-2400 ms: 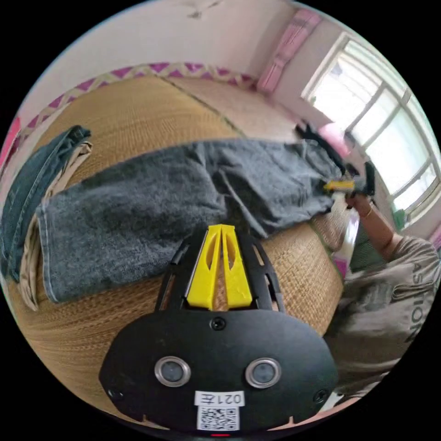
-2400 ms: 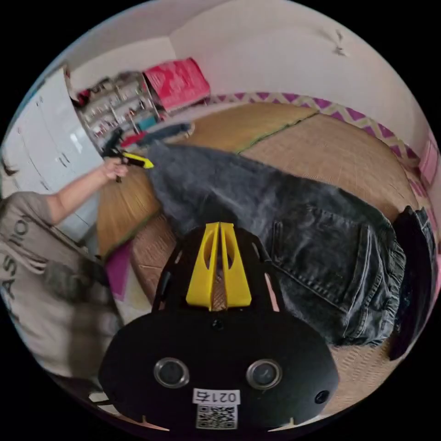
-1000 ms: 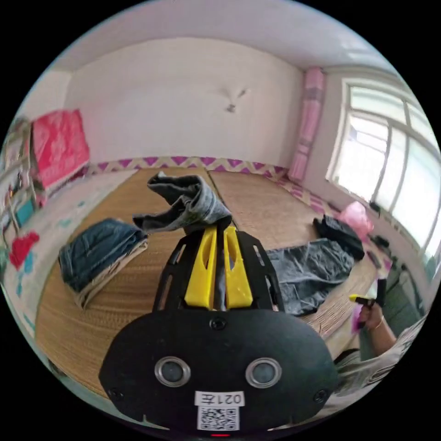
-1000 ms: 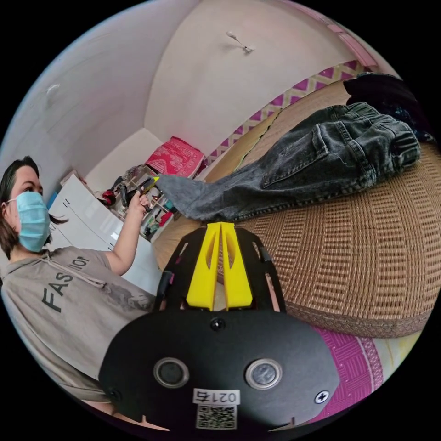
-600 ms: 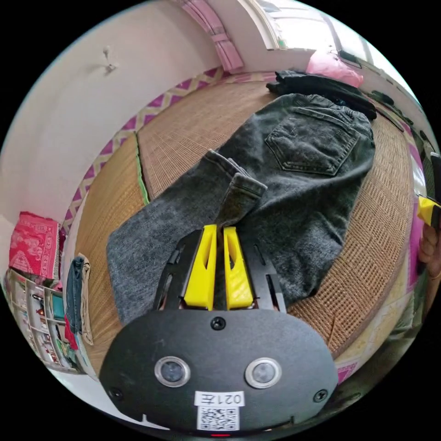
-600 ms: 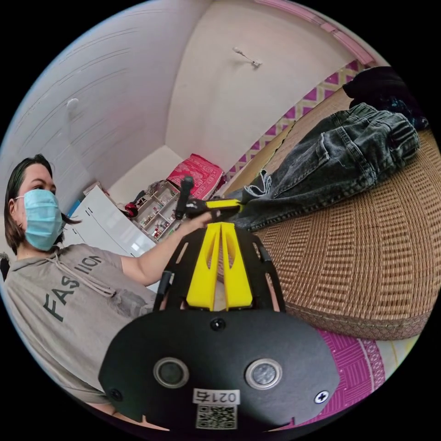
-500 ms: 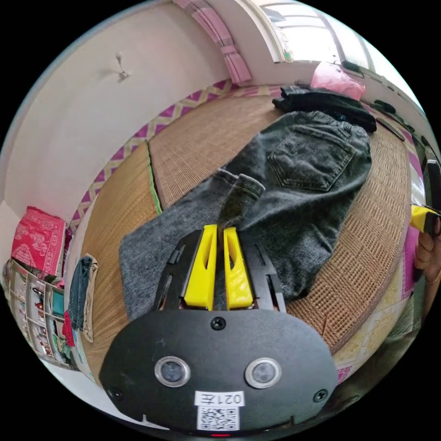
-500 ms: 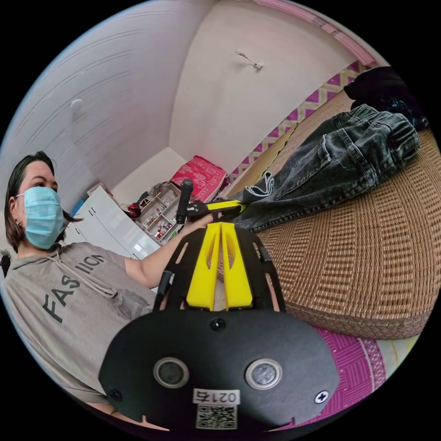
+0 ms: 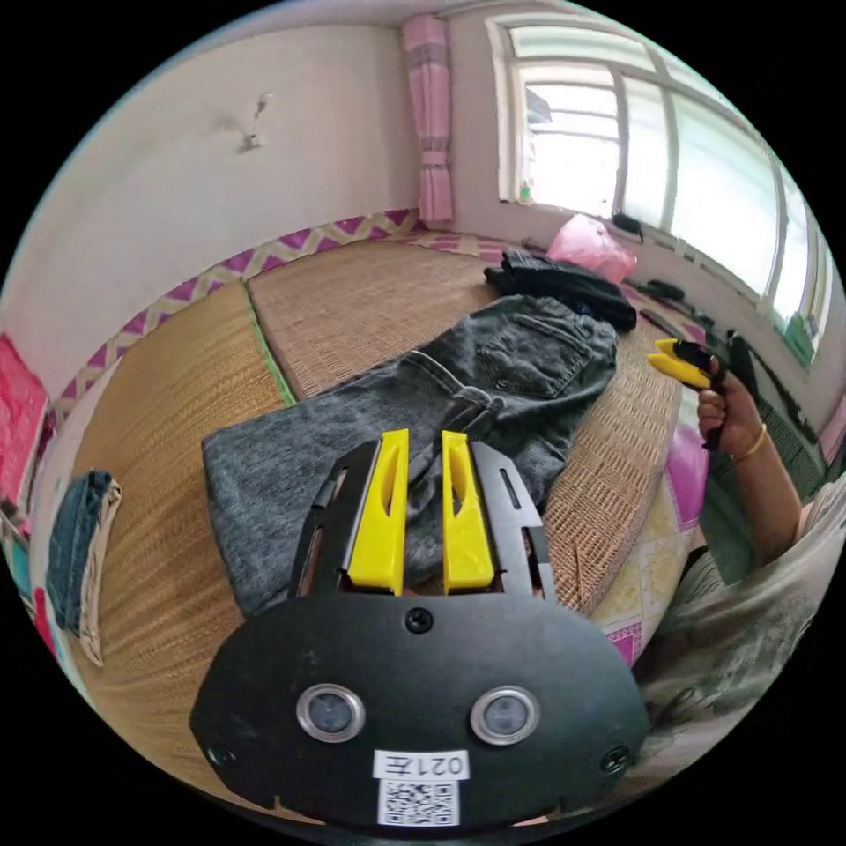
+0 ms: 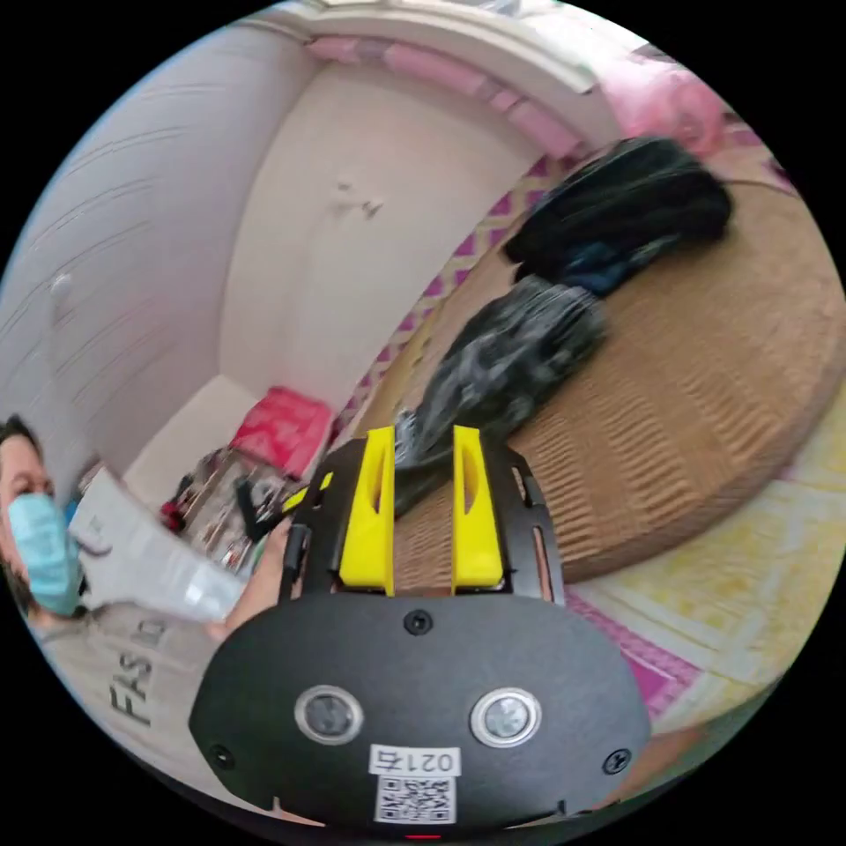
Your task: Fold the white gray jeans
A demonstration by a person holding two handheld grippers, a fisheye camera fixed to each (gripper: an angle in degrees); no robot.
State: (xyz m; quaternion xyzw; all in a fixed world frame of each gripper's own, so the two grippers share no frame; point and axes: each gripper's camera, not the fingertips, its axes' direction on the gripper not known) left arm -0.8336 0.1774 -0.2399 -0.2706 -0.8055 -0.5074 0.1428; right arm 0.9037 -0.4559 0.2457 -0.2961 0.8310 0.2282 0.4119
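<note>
My left gripper [image 9: 421, 511] hangs with its jaws parted and empty over the gray jeans [image 9: 414, 414], which lie folded on the woven straw mat [image 9: 352, 300] of a bed. My right gripper [image 10: 421, 515] is released too. Beyond the jeans lie dark clothes [image 9: 564, 282] and a pink bag [image 9: 592, 249] under the window [image 9: 652, 167].

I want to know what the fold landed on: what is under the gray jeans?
The gray jeans lie on a woven straw mat, with one leg doubled over onto the other. Whatever sits beneath the cloth itself is covered.

Faded denim jeans [image 9: 493, 388] (woven straw mat [image 9: 352, 291]).
</note>
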